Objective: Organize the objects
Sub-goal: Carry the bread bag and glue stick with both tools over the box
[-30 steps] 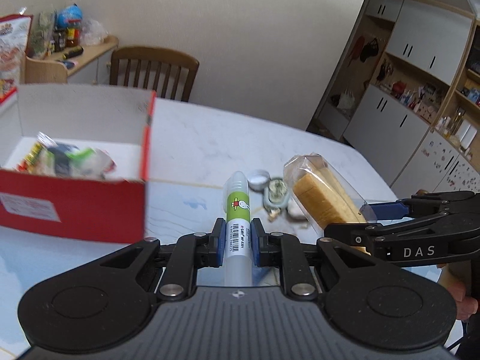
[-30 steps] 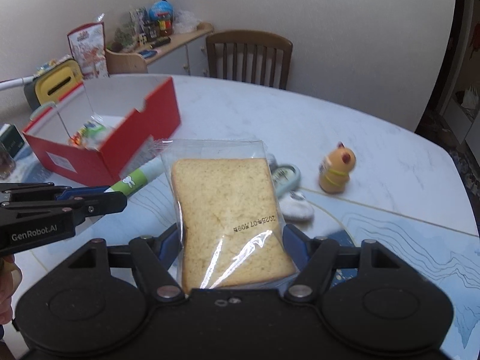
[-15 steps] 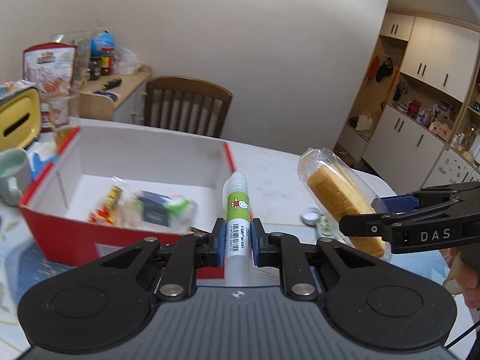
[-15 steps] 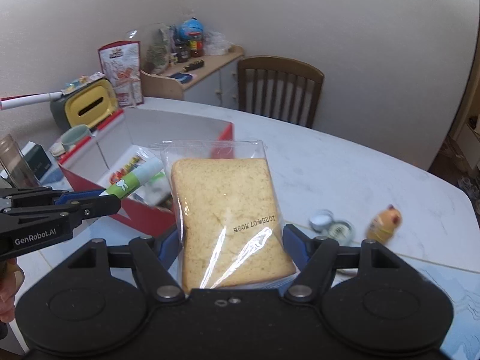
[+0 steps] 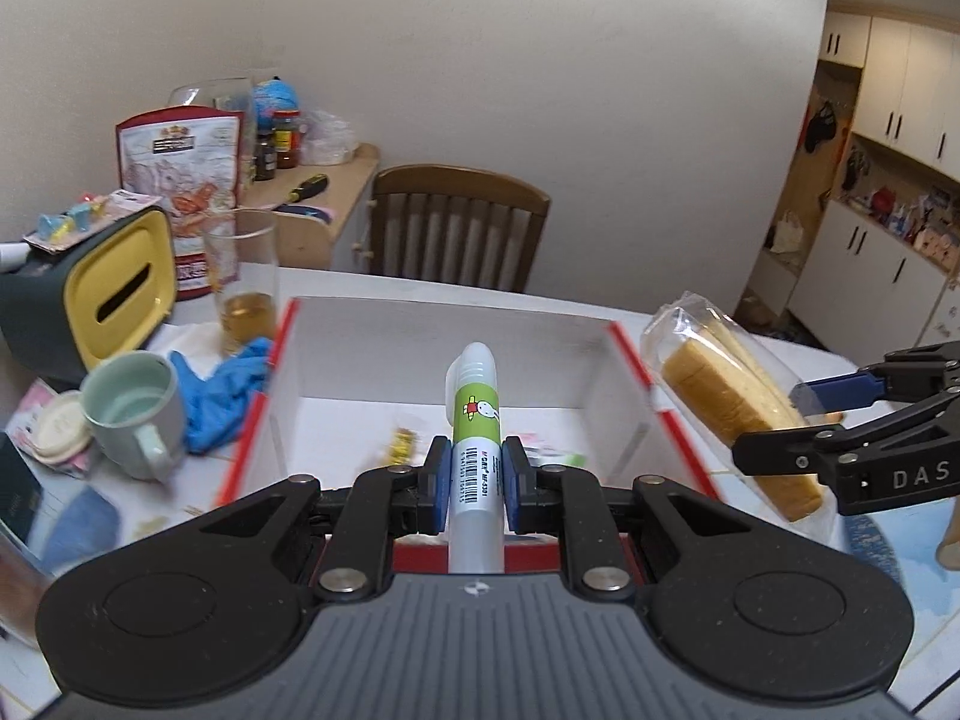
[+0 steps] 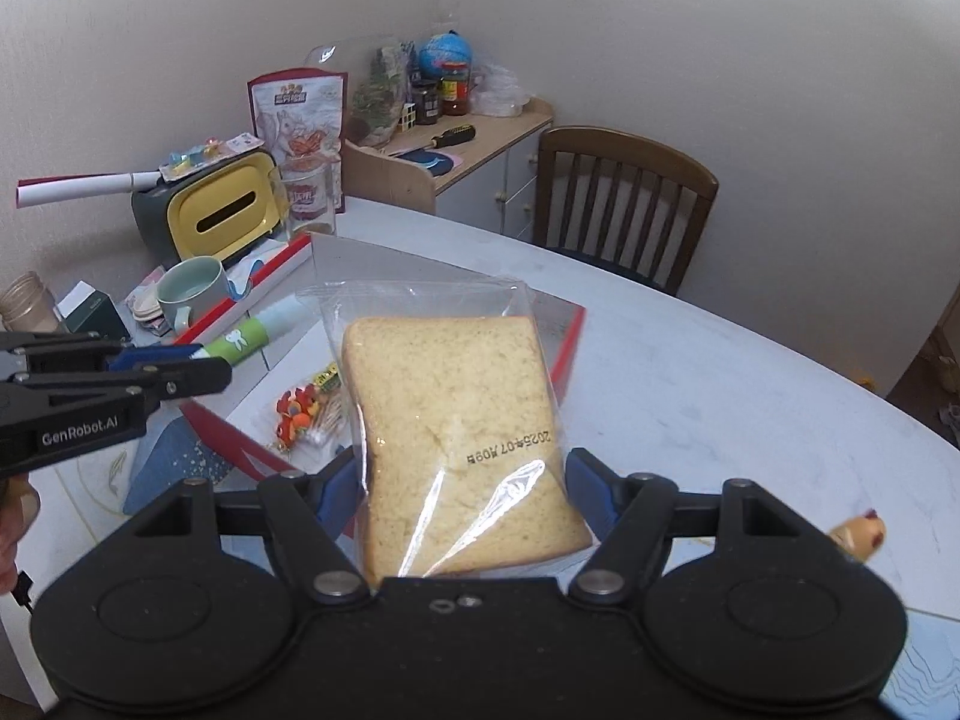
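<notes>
Left wrist: left gripper (image 5: 474, 474) clamps glue stick (image 5: 474, 420) over the box (image 5: 624, 354); right gripper (image 6: 465, 489) grips bagged bread (image 6: 456, 414).

I see a white glue stick (image 5: 474, 420) with a green label bearing a cartoon rabbit, pale golden bread (image 6: 462, 438) in a clear bag, a box (image 5: 624, 354) red outside and white inside, a mint-green mug (image 5: 135, 414), a blue glove (image 5: 222, 390), a white marbled desk (image 6: 690, 372)

box contents (image 5: 401, 441): motion-blurred, perhaps snack packets | glue stick (image 5: 476, 450): lower end hidden behind gripper body | yellow toy (image 6: 859, 534): mostly hidden by gripper
</notes>
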